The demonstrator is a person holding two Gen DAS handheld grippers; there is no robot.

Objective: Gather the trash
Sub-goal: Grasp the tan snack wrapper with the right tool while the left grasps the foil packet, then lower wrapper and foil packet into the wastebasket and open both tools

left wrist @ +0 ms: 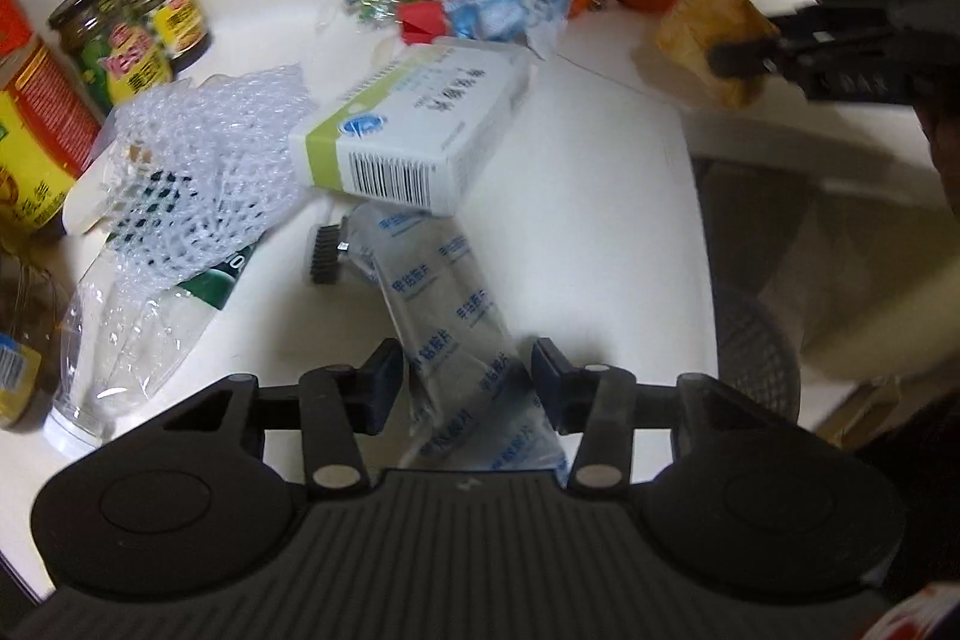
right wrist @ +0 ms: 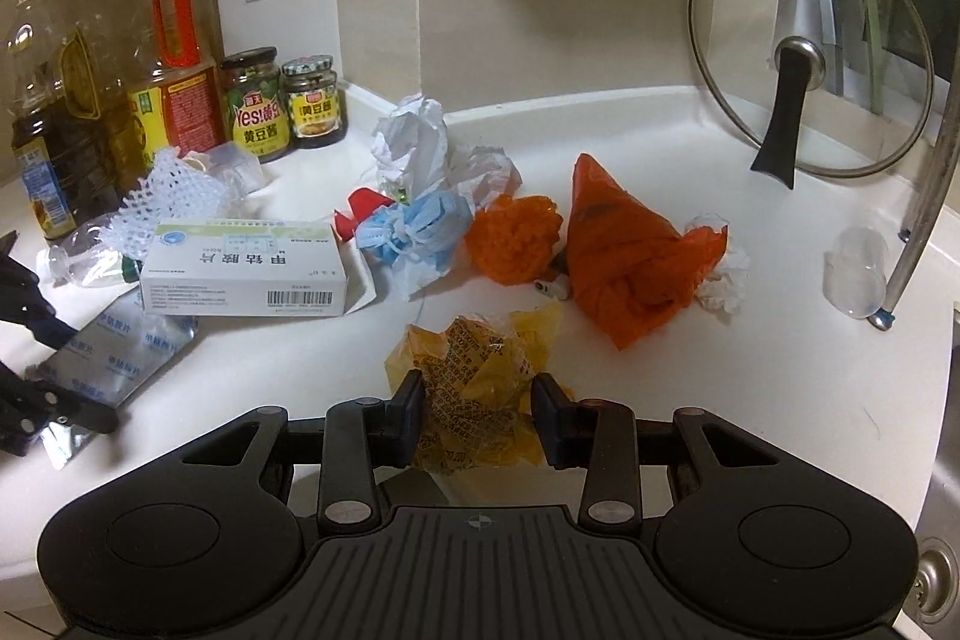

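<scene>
While right gripper (right wrist: pixel 477 415) pinches yellow wrapper (right wrist: pixel 474 382), left gripper (left wrist: pixel 468 382) seemingly clamps foil sachet (left wrist: pixel 462 334).

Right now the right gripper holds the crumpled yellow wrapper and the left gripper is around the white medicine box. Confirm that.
Not quite. The left gripper is around the silver foil pouch, not the white medicine box, as the left wrist view shows. The right gripper does hold the crumpled yellow wrapper.

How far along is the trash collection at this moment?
Nothing looks binned yet. In hand: the right gripper pinches the crumpled yellow plastic wrapper; the left gripper straddles the silver foil sachet. Left: white medicine box, tied orange plastic bag, blue face mask, crumpled paper.
</scene>
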